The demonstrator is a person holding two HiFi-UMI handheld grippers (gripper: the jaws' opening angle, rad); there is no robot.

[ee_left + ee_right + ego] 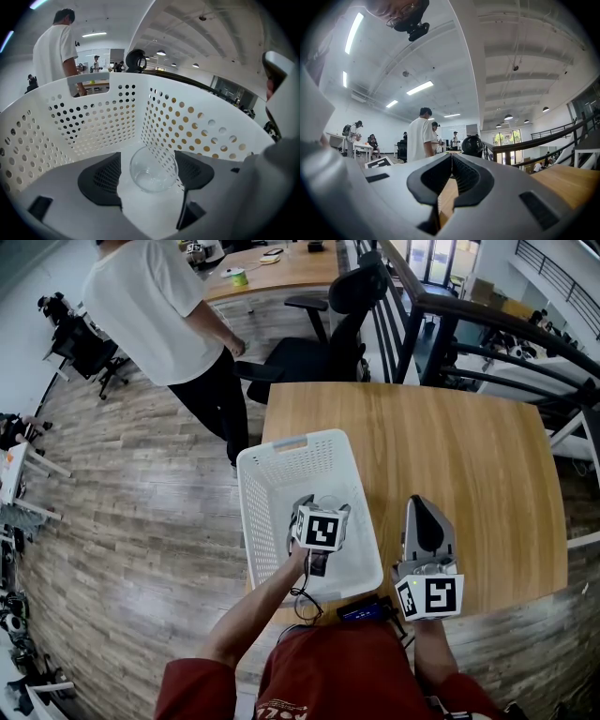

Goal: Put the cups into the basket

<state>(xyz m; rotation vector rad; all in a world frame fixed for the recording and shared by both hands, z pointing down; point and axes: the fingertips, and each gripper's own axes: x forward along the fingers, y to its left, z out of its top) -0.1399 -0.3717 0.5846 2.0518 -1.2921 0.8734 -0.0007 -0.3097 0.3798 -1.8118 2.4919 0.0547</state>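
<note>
While the left gripper (147, 174) hangs nose-down inside the white perforated basket (281, 448), its jaws stand wide apart and grip nothing: a clear glass cup (153, 168) sits between them on the basket floor, mouth up as far as can be told, close to the right pad but not pinched by either. So this cup counts as delivered and let go, near the corner of the basket on the person's side. The right gripper (451, 158) is parked level over the wooden worktop (469, 465), just beside the basket's right wall, jaws pressed together with nothing in them. No other cup shows anywhere on the worktop in the head view, and the rest of the basket floor looks bare, though the left gripper covers part of it. Judged from that, the placing work looks done or nearly so: one cup in, none visibly waiting. What seems left is lifting the left gripper clear without knocking the glass, and fetching further cups only if some lie out of view.
</note>
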